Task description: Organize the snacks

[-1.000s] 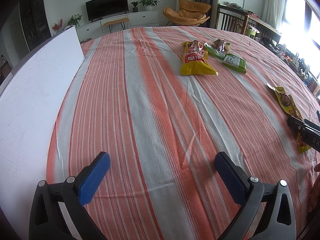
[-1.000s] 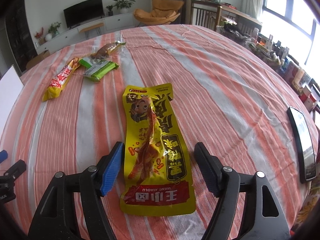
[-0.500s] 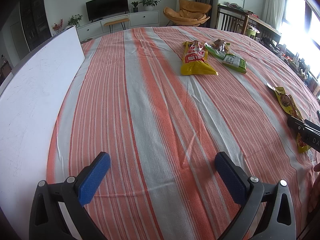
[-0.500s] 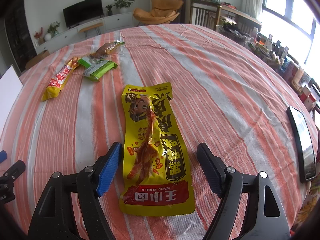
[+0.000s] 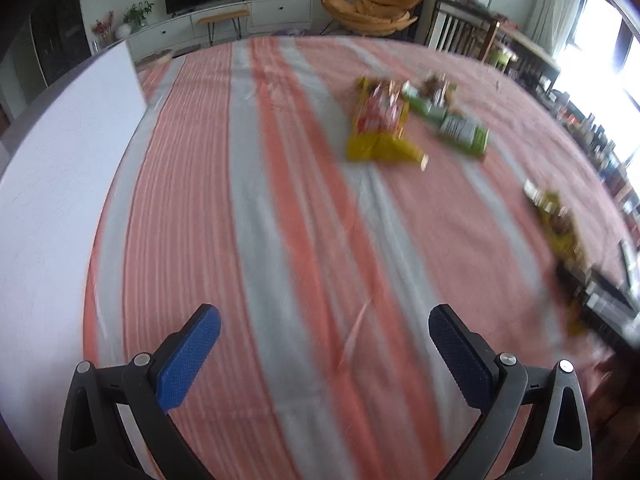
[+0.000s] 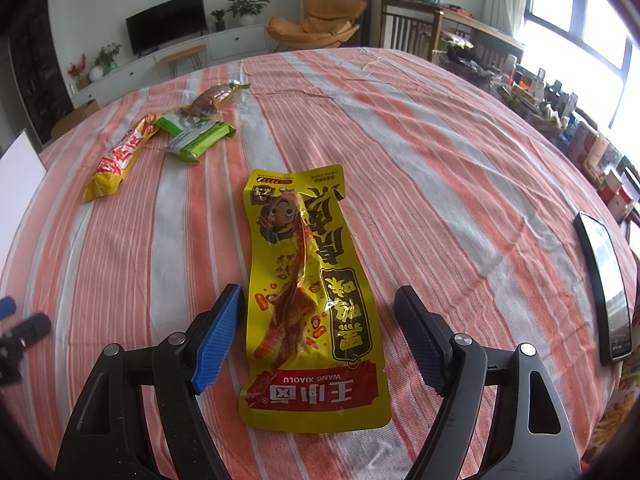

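Note:
A long yellow snack packet (image 6: 312, 296) lies flat on the striped tablecloth, its near half between the fingers of my open right gripper (image 6: 320, 320); the fingers stand on either side and do not press it. Farther left lie a yellow-red packet (image 6: 120, 158), a green packet (image 6: 198, 136) and a brown snack in clear wrap (image 6: 212, 98). My left gripper (image 5: 324, 344) is open and empty over bare cloth. Its blurred view shows the yellow-red packet (image 5: 378, 124), the green packet (image 5: 456, 126) and the long yellow packet (image 5: 560, 228) at the right.
A white board (image 5: 60, 184) stands along the table's left edge. A dark phone (image 6: 606, 284) lies at the right edge of the table. Beyond the table are a TV cabinet, an orange chair and shelves by the window.
The left wrist view has become blurred and shifted, so the left gripper is moving. The right gripper has crept slightly forward along the long yellow packet, still open.

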Demonstrator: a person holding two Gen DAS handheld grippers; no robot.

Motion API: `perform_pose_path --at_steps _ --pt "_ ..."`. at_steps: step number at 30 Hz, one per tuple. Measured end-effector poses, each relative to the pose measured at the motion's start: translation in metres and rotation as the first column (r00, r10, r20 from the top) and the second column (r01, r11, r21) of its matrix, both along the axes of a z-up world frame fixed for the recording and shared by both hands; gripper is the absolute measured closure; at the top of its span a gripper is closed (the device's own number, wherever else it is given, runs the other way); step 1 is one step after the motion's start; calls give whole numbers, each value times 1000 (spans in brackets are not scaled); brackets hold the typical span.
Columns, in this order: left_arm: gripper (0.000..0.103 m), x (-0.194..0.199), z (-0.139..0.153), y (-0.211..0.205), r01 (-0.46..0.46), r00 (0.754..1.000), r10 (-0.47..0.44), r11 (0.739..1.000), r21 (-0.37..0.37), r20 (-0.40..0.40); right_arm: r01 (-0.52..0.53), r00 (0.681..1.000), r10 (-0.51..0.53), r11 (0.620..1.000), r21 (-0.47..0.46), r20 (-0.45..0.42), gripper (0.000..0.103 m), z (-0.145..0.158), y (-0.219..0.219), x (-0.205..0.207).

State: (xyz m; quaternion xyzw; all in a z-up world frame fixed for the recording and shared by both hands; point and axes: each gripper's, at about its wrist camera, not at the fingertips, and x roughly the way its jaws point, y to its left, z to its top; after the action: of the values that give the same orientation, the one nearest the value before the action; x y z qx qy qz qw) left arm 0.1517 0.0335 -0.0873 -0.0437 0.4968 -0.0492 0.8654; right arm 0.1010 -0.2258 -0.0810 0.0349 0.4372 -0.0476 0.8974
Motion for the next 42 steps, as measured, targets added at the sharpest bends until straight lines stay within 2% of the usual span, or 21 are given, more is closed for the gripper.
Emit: perform_pose_path --at_steps 2,5,12,15,16,17,19,20,21,23,28,30,34,39,40,41,42 --pt "0 20 14 0 -5 1000 5 1000 -27 27 -2 1000 2 1000 2 0 23 0 0 0" --pt "0 67 23 -9 24 1000 -23 998 -53 14 -2 1000 2 1000 3 0 23 0 0 0" --pt "0 143 10 -48 138 990 -138 986 94 -8 -4 1000 4 1000 5 0 22 0 0 -1" --pt "2 159 0 -54 142 990 -140 984 112 -28 -5 1000 5 1000 5 0 22 0 -1 -1" --pt "8 162 -2 -56 141 990 -138 984 106 -31 -5 1000 5 1000 6 0 22 1 -1 -1" --pt "22 164 -3 -56 140 990 -138 986 94 -34 -6 1000 6 1000 6 -1 22 1 0 -1" --pt "41 164 -6 -54 129 991 -127 988 82 -36 -8 1000 8 1000 7 -1 21 0 0 0" --pt "52 161 -6 -54 133 991 -132 987 84 -22 -9 1000 9 1000 7 -1 21 0 0 0" --pt "55 158 -6 -55 138 990 -138 986 91 -7 -10 1000 10 1000 7 -1 21 -1 0 0" --pt "55 151 -7 -55 145 989 -146 984 107 2 -11 1000 11 1000 7 -2 20 -1 0 0" --pt "56 108 -7 -48 113 994 -113 990 84 -3 -11 1000 11 1000 8 -2 20 -1 0 -1" --pt "56 77 -5 -44 104 995 -103 992 73 -9 -12 1000 12 1000 9 -2 20 -1 0 -1" --pt "55 8 -6 -41 119 993 -118 988 98 -15 -13 1000 13 1000 10 -2 20 -1 0 -1" --pt "54 -59 -3 -37 153 988 -153 986 60 -2 -14 1000 14 1000 12 -1 20 -2 1 -1" --pt "44 -66 -4 -37 161 987 -162 985 55 13 -15 1000 15 1000 12 -1 20 -1 0 -1" --pt "21 -69 -5 -39 174 984 -175 984 47 24 -15 1000 15 1000 12 -1 20 -1 0 -1" --pt "11 -71 -8 -39 184 982 -185 982 47 27 -15 1000 15 1000 12 -1 20 -2 0 -1"
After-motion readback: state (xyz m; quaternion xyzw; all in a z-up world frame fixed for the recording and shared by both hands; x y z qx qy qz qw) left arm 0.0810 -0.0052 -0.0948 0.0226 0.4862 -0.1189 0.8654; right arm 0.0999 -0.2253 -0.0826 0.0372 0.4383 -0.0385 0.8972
